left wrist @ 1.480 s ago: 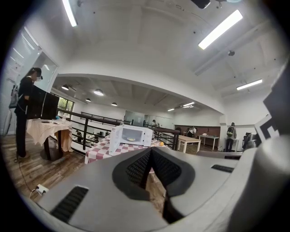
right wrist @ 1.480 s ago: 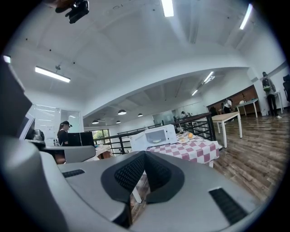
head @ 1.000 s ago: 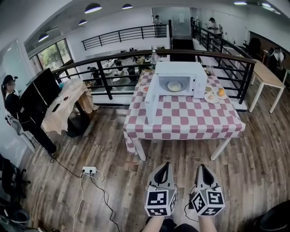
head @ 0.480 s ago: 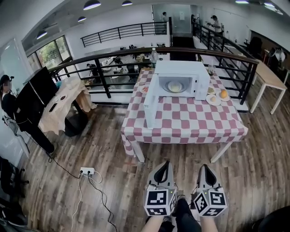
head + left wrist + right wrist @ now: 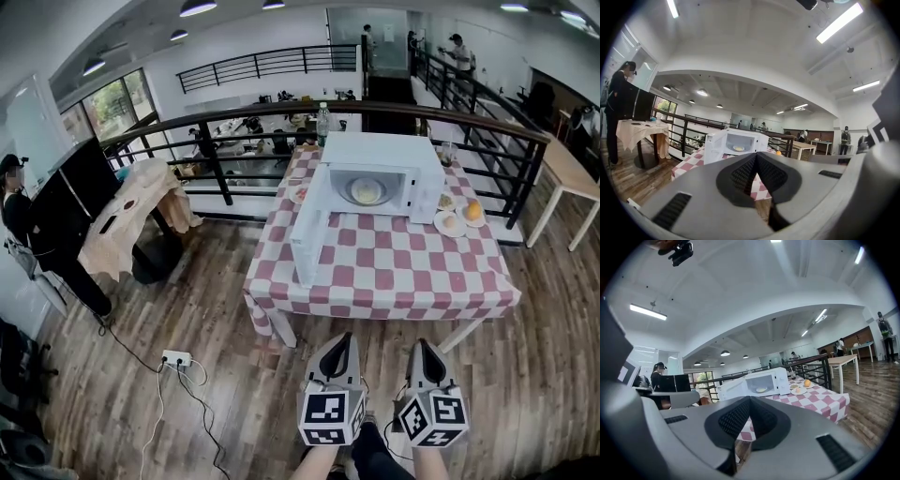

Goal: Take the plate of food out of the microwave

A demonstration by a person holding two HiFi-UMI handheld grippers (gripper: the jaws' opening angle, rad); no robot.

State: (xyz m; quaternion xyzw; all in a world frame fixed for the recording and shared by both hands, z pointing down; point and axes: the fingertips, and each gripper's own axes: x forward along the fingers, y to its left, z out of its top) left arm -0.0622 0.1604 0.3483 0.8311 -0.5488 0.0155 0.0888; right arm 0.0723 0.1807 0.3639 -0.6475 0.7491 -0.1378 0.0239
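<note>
Plate of food (image 5: 366, 191) sits inside the microwave (image 5: 380, 150), whose door (image 5: 307, 232) hangs open, on the checked desk (image 5: 394, 272) well ahead of the left tool (image 5: 344, 339) and right tool (image 5: 419, 345) (each shut, holding nothing), so best approach squarely and open one tool level with the rim.

A checked table (image 5: 394, 272) carries the open microwave (image 5: 380, 150) and small plates (image 5: 451, 223)
</note>
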